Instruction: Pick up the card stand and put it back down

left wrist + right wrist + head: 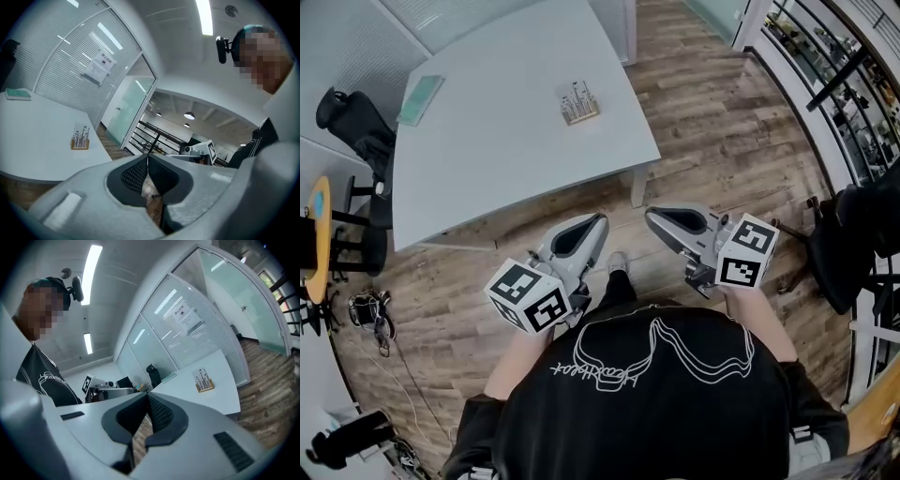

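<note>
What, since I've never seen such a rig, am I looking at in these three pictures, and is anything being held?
No robot here: a person holds a two-jaw tool in each hand, the left gripper and the right gripper; the marker cubes are part of them. One picture looks down from a head camera; the other two come from cameras on the grippers. Both are shut and empty. The table ahead bears the card stand and a green pad, untouched.

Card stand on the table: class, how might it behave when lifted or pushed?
The card stand has a low wooden-looking base, so probably stiff and light. Its thin upright pieces may bend or snag. On the smooth table it would likely slide, not roll.
</note>
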